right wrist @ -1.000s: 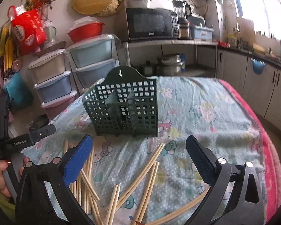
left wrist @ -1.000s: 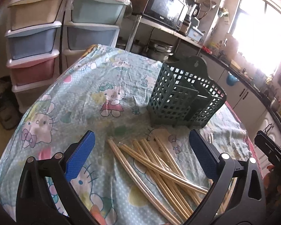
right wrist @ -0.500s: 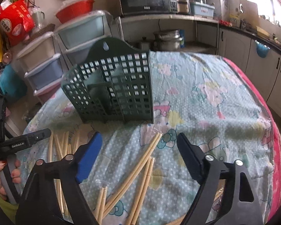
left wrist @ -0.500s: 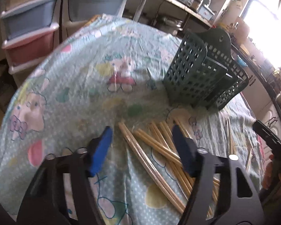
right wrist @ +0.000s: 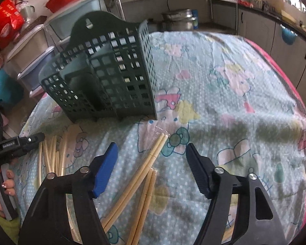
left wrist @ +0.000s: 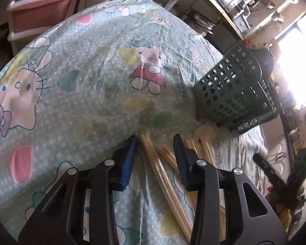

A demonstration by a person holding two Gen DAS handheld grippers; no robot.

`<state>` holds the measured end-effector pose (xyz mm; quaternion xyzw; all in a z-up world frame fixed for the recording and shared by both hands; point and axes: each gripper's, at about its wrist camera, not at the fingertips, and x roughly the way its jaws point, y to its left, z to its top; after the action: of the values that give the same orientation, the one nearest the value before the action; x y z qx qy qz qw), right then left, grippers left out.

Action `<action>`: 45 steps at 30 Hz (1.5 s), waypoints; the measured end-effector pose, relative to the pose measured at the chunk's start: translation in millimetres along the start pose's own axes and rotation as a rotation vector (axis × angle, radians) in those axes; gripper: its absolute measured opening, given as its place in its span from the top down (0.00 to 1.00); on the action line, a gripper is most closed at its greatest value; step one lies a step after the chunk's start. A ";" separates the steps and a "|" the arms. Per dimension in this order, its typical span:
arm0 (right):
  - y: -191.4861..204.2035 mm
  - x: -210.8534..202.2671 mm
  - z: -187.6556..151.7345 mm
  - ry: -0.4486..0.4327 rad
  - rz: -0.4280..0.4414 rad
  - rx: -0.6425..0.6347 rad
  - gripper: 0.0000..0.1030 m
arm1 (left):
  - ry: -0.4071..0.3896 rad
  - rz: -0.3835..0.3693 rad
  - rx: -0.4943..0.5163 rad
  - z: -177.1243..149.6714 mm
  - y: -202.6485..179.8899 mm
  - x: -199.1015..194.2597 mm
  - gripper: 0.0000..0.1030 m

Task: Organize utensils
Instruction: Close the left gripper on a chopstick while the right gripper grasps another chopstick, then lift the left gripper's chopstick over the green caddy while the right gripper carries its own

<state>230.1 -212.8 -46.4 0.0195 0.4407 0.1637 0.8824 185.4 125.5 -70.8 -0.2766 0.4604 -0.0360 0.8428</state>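
Closing over the near end of a wrapped chopstick pair [left wrist: 153,153], the left tongs [left wrist: 155,140] tilt steeply down at the counter [left wrist: 81,102], pads seemingly not yet pressing. The right tongs [right wrist: 151,149], wider and also closing, straddle another pair [right wrist: 153,157]. Both sit just near of the empty green utensil basket [right wrist: 112,77], handy for dropping in.

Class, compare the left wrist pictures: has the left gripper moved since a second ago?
Yes. The left gripper has dropped closer to the chopsticks, judged against the green basket; its jaws are closing around one wrapped pair.
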 end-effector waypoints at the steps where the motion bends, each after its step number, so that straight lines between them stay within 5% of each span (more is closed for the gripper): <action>1: -0.4 2.4 0.2 0.009 0.002 0.003 0.39 | 0.000 -0.002 -0.007 0.7 1.7 0.7 0.75; 5: -4.2 11.1 0.7 0.040 0.016 0.024 0.43 | 0.000 0.000 -0.044 7.1 9.9 5.2 0.90; 14: -17.0 29.1 10.1 0.100 0.047 0.126 0.53 | -0.020 -0.033 -0.044 14.0 11.9 -4.6 0.93; 17: -20.2 35.4 16.9 0.108 0.038 0.142 0.64 | -0.068 -0.034 -0.016 19.1 5.2 -19.6 0.93; 19: -20.7 36.5 19.8 0.104 0.018 0.133 0.84 | -0.107 -0.029 0.009 23.1 -0.9 -32.2 0.93; 22: -22.7 34.0 21.8 0.089 0.042 0.140 0.86 | -0.154 -0.026 0.044 28.3 -9.8 -48.2 0.93; 36: 11.1 -71.5 34.4 -0.187 0.230 0.014 0.93 | -0.293 -0.113 0.224 45.1 -81.3 -108.5 0.95; 45: 31.5 -138.1 42.8 -0.395 0.212 -0.084 0.95 | -0.347 -0.169 0.336 41.6 -129.4 -132.3 0.95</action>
<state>178.1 -220.6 91.9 0.0604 0.2477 0.2668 0.9294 167.8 75.9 111.5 -0.1720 0.2714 -0.1345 0.9374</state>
